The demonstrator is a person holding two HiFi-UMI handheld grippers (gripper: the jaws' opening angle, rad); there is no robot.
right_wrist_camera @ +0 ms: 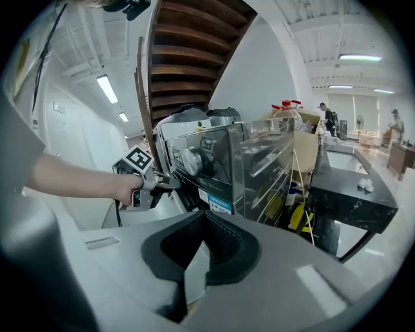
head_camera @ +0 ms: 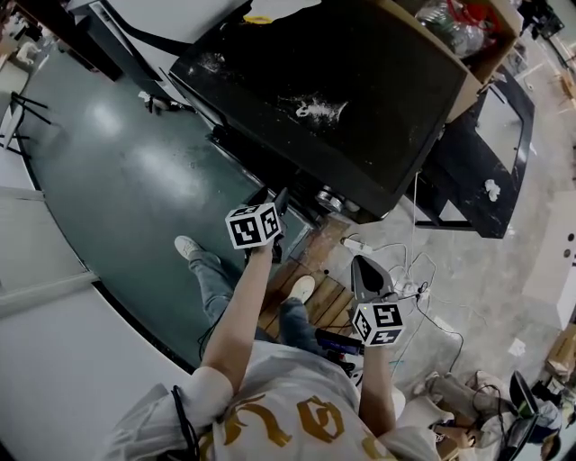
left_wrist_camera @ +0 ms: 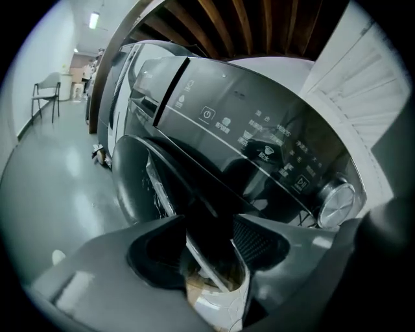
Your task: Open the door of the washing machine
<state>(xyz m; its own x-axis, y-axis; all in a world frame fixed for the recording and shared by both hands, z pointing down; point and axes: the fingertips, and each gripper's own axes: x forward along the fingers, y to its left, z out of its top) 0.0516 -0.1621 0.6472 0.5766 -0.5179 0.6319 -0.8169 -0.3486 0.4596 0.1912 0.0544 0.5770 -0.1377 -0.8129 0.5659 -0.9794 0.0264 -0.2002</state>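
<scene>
The dark washing machine (head_camera: 342,90) is seen from above in the head view. Its control panel (left_wrist_camera: 259,136) and silver knob (left_wrist_camera: 335,201) fill the left gripper view. The round dark door (left_wrist_camera: 139,175) stands slightly ajar from the front. My left gripper (left_wrist_camera: 211,224) is shut on the door's edge, which runs between its jaws. The same gripper (head_camera: 270,221) presses against the machine's front, and the right gripper view shows it (right_wrist_camera: 162,181) at the door too. My right gripper (head_camera: 367,275) hangs back from the machine (right_wrist_camera: 214,162), shut with nothing held (right_wrist_camera: 204,217).
A power strip with cables (head_camera: 360,245) lies on the floor by my right side, beside wooden slats (head_camera: 315,288). A black table (head_camera: 477,171) stands right of the machine, a cardboard box (head_camera: 468,27) behind it. A chair (left_wrist_camera: 45,97) stands far off along the wall.
</scene>
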